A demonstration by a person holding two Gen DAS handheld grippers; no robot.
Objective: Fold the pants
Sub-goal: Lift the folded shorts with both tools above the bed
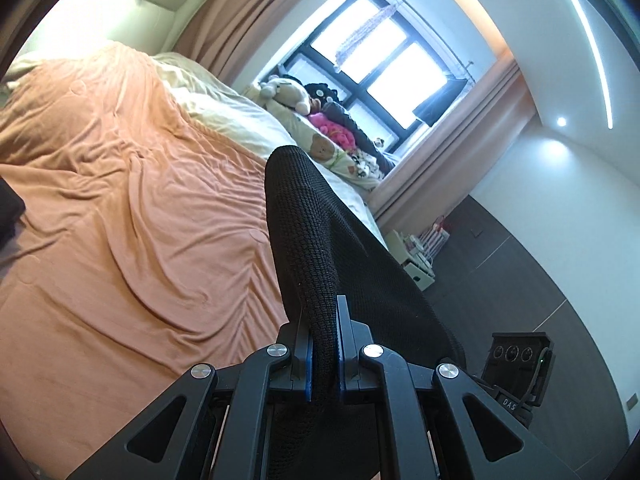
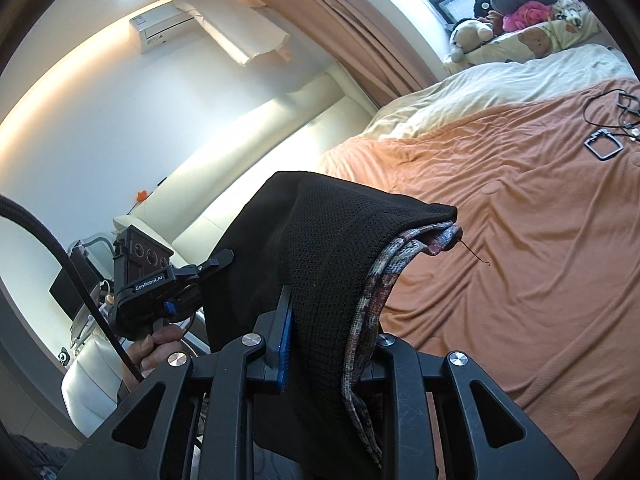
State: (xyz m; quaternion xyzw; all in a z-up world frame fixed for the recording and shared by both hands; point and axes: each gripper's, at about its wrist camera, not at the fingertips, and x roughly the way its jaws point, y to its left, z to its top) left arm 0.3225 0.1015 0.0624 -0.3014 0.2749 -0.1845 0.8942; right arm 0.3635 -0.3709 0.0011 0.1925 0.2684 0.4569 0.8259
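Above bed (image 1: 120, 200): tongs (image 1: 325, 336) pinching pants (image 1: 304, 220)

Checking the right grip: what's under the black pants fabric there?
A patterned layer peeks out beneath the black pants, both pinched in the right gripper. How far that layer runs under the black is covered.

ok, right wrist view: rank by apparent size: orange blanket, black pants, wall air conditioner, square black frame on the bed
1. orange blanket
2. black pants, inflated by nearness to the camera, clamped in the right gripper
3. air conditioner
4. square black frame
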